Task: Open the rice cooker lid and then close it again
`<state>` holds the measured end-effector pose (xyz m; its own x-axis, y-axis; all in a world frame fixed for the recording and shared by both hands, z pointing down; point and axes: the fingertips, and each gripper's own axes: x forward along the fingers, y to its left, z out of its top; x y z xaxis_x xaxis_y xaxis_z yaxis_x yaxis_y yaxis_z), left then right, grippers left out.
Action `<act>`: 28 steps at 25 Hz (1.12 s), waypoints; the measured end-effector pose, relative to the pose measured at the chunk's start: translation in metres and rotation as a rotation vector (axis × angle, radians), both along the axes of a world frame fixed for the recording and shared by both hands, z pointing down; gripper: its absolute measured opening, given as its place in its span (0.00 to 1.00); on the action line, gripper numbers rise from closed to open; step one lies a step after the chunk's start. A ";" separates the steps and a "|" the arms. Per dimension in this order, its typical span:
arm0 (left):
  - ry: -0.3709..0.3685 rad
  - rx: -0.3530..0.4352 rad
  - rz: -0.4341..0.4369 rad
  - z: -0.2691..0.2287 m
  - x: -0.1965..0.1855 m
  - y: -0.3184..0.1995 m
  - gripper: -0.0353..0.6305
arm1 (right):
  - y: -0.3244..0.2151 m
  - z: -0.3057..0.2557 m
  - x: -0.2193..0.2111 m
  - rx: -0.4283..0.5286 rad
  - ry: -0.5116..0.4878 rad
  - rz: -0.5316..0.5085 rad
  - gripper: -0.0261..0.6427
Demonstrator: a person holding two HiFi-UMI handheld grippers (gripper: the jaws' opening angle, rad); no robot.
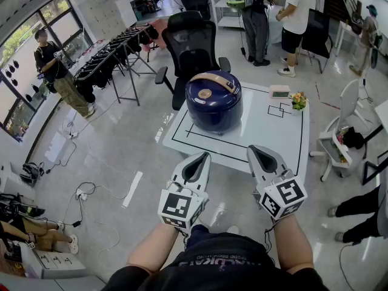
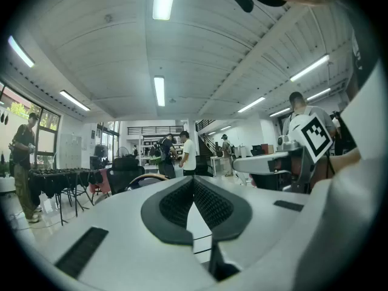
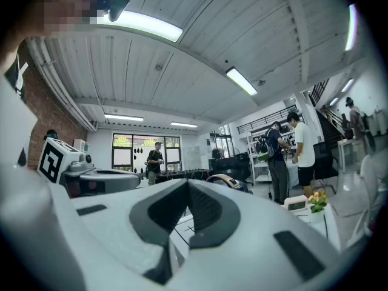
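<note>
Far left, away from the job: clothes rack (image 1: 115, 50) on the floor, no part of this.

Next across, left claw (image 1: 204, 156): pinched shut, pads meeting, nothing between them, held level near the front edge of the desk (image 1: 276, 141).

Centre, toward the back-left of the white desk: dark blue rice cooker (image 1: 213, 102), upright inside the taped outline, lid down, tan handle (image 1: 213, 81) lying across the top. Black office chair (image 1: 193, 38) just behind.

Right of that, right claw (image 1: 252, 150): likewise closed on nothing, level, beside its partner, well apart from the cooker.

Far right corner of the desk: small display (image 1: 280, 92) and a little pot of flowers (image 1: 298, 100), out of the way.

Judged as the very start: opening step not begun, no contact with the cooker.

Next, probably: reach forward over the desk edge, part one claw's jaws, find the lid's release or handle at the top, then press or lift without shoving the pot along the smooth surface. Worth keeping the other claw ready to steady the body. Cannot tell from here where the release sits.
</note>
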<state>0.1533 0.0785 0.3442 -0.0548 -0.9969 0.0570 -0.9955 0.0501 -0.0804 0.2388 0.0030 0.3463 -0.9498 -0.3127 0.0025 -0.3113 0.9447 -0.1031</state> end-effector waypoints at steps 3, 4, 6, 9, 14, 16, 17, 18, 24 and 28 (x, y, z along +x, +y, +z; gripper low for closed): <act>0.005 -0.003 -0.004 -0.001 -0.002 0.001 0.06 | 0.001 -0.001 -0.001 0.000 0.001 -0.003 0.04; 0.008 -0.004 -0.006 -0.001 -0.003 0.001 0.06 | 0.001 -0.001 -0.002 -0.001 0.001 -0.003 0.04; 0.011 -0.007 -0.007 0.000 -0.003 0.001 0.06 | 0.001 0.000 -0.002 -0.004 0.002 -0.004 0.04; 0.011 -0.013 -0.010 -0.001 -0.005 0.002 0.06 | 0.000 -0.001 -0.003 -0.012 -0.003 -0.003 0.04; 0.010 -0.018 -0.028 -0.001 -0.016 0.003 0.06 | -0.002 -0.004 -0.011 -0.017 -0.034 0.002 0.04; 0.005 -0.014 -0.029 -0.002 -0.021 0.002 0.06 | -0.004 -0.006 -0.016 -0.015 -0.045 0.008 0.04; 0.001 -0.013 -0.026 -0.003 -0.024 0.002 0.07 | -0.005 -0.007 -0.019 -0.014 -0.050 0.010 0.04; -0.001 -0.012 -0.023 -0.003 -0.027 0.001 0.08 | -0.005 -0.008 -0.022 -0.013 -0.055 0.011 0.04; -0.028 -0.008 0.007 -0.004 -0.051 -0.011 0.37 | -0.006 -0.017 -0.047 -0.025 -0.098 -0.011 0.15; -0.044 -0.017 0.029 -0.005 -0.075 -0.021 0.55 | -0.018 -0.020 -0.064 -0.052 -0.104 0.035 0.25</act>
